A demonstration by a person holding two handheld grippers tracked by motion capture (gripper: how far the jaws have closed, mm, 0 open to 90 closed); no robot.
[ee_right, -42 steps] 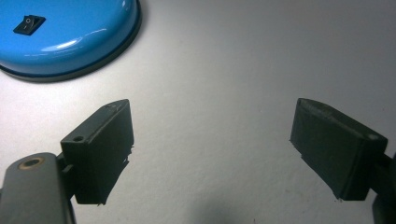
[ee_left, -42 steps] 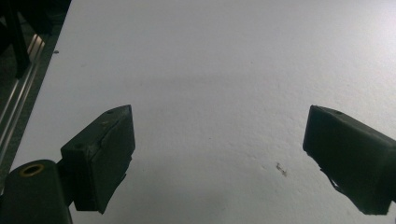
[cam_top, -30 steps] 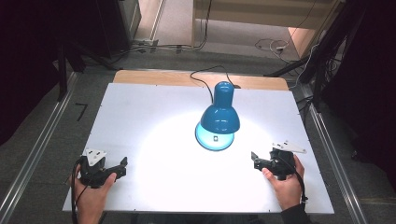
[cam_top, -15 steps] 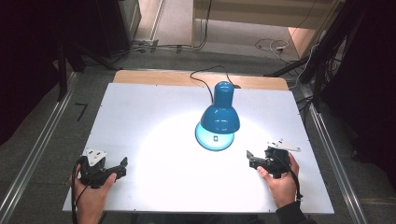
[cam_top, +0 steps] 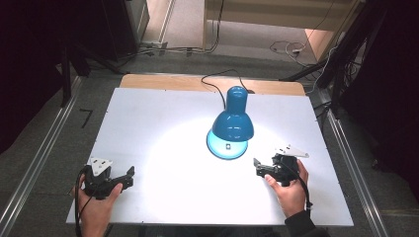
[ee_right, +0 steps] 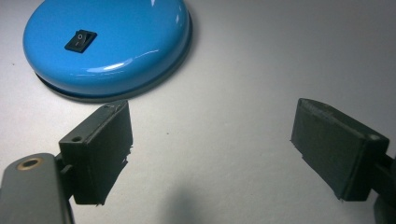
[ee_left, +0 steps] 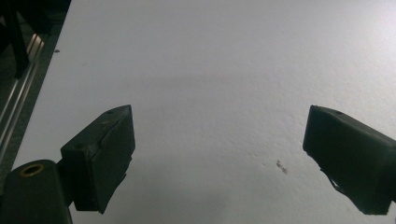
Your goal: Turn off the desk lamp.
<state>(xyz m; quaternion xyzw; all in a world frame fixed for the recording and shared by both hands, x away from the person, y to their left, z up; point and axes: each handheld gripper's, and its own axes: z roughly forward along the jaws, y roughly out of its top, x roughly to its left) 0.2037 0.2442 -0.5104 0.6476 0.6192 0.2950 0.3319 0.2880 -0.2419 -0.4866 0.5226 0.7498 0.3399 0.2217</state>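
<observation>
Both claws wide open, empty; right claw (ee_right: 210,149) near lamp base (ee_right: 107,44) ahead-left, could clip rocker switch (ee_right: 80,40) or shove lamp.

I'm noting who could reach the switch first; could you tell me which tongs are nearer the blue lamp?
Right. The right tongs sit just off the blue lamp, beside its round base. The left tongs rest far away at the table's near left corner.
</observation>
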